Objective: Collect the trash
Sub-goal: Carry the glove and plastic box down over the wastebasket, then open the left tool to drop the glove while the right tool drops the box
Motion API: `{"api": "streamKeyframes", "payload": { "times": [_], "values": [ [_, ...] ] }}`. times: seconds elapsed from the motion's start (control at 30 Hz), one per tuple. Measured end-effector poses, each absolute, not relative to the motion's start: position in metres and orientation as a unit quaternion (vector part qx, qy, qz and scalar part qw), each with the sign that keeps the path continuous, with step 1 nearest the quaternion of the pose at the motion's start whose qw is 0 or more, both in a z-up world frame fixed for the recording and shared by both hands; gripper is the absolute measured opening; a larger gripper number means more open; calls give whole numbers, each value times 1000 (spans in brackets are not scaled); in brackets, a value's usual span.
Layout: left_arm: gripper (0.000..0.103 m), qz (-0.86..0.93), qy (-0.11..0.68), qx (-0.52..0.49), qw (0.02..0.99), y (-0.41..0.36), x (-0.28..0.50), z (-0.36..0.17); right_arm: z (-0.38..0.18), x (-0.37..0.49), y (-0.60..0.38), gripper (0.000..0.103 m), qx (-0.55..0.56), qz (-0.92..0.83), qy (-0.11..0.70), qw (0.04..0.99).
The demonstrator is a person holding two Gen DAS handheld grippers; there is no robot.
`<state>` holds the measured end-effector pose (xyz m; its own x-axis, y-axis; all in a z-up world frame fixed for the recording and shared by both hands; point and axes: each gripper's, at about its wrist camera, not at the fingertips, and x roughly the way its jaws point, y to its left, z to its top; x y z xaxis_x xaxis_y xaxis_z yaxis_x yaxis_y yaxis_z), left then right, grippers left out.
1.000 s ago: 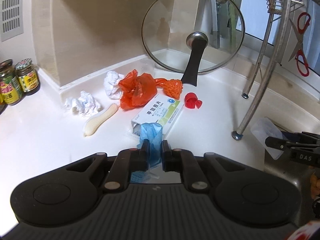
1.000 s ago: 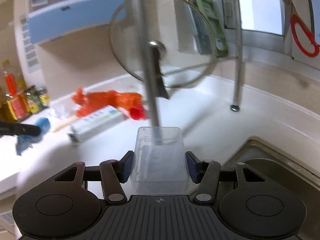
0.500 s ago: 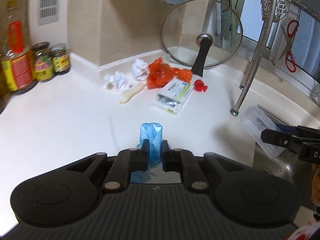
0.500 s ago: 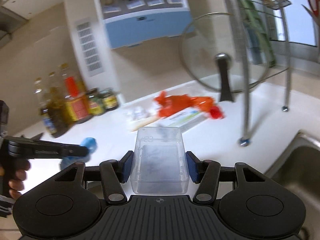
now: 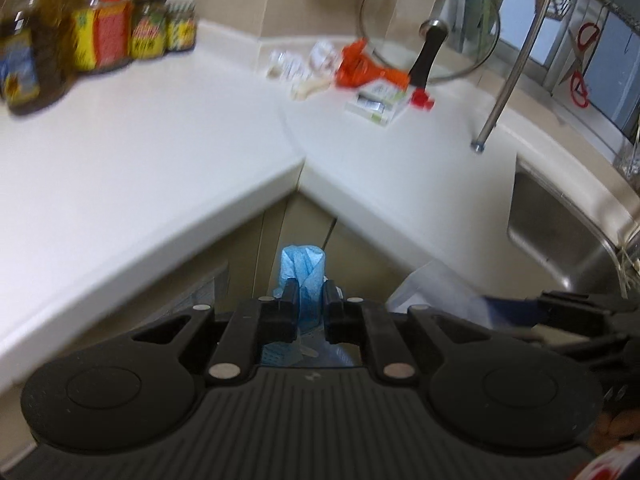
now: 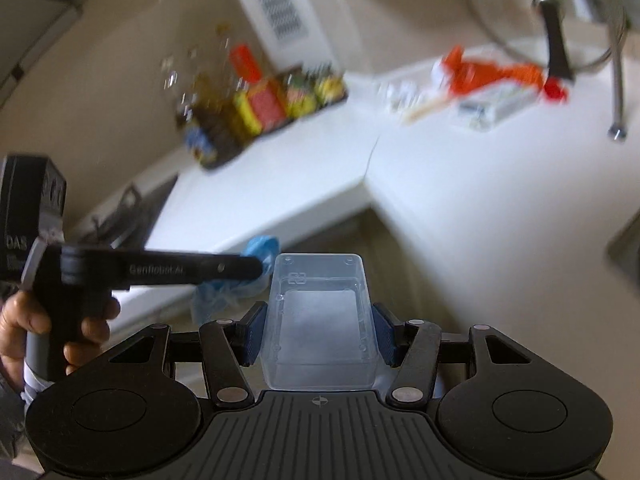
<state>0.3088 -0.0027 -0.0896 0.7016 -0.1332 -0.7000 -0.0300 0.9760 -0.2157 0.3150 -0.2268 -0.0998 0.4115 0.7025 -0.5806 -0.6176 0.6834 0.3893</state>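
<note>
Both grippers have drawn back off the counter since a second ago. From the left wrist view, the left gripper (image 5: 307, 300) pinches the blue wrapper (image 5: 303, 270) below the countertop (image 5: 160, 128) edge, in front of the cabinets; a whitish bag (image 5: 436, 292), perhaps the bin liner, is blurred at lower right. Release only once squarely above it.

From the right wrist view, the right gripper (image 6: 318, 334) clamps the clear plastic tub (image 6: 318, 320) by its sides, just beside the wrapper. Orange bag (image 6: 476, 74) and carton (image 6: 496, 104) wait on the counter.
</note>
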Motion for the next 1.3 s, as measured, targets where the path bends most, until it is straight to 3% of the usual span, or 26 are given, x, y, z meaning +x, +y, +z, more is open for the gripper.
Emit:
{"api": "streamKeyframes", "payload": {
  "times": [0.43, 1.3],
  "values": [
    [10, 11, 475, -146, 868, 14, 283, -191, -194, 309, -190, 55, 16, 355, 449, 820],
    [11, 61, 516, -197, 831, 34, 319, -288, -273, 353, -170, 55, 23, 329, 487, 809]
  ]
}}
